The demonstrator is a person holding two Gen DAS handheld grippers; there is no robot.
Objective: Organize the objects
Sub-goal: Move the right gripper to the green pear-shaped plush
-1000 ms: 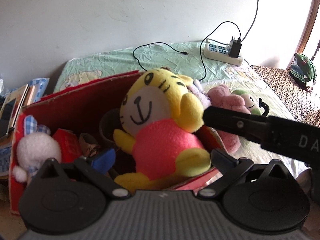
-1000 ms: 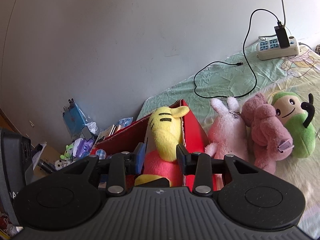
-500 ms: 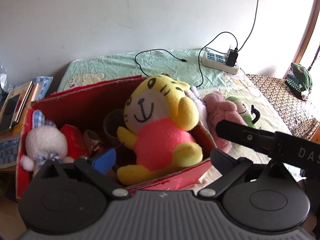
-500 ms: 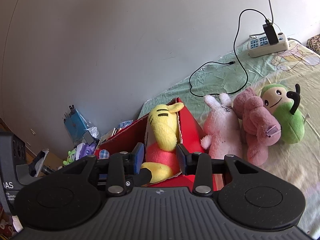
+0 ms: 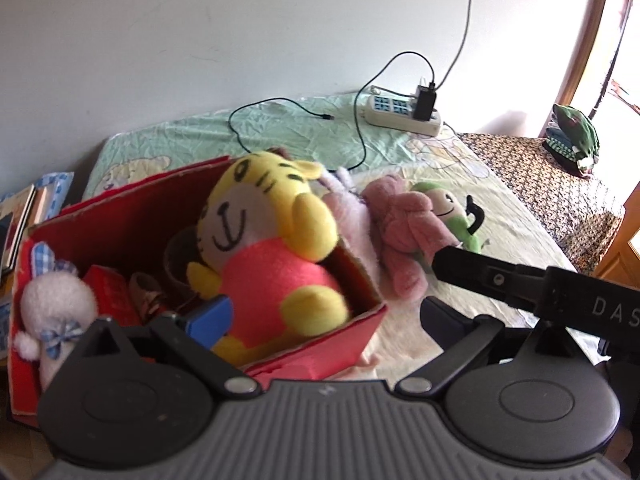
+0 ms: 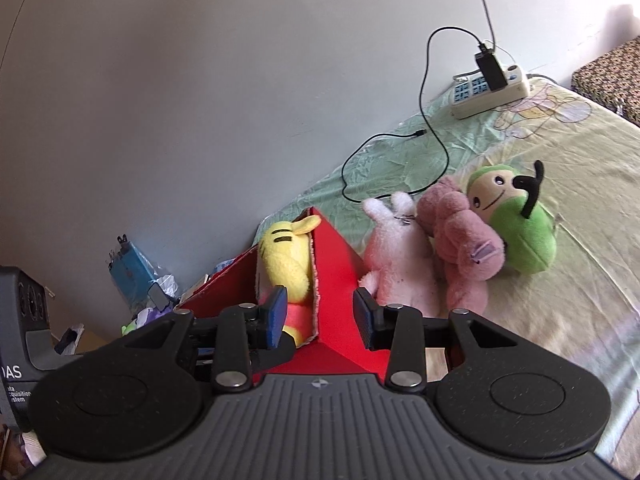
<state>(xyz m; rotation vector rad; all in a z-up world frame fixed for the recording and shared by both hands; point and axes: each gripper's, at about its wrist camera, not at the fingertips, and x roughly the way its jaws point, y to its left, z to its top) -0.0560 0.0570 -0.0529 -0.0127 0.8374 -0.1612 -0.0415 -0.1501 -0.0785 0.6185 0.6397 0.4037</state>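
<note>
Upright, tiger sits in box, face leftward, feet hidden by the wall; right gripper and left gripper gape, empty.

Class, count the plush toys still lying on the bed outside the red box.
3, side by side just right of the red box: a pale pink bunny nearest it, a mauve plush in the middle, a green plush farthest. Others may be hidden.

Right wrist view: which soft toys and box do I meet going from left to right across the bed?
Red box with the yellow tiger toy inside → white rabbit toy → pink plush toy → green plush toy.
</note>
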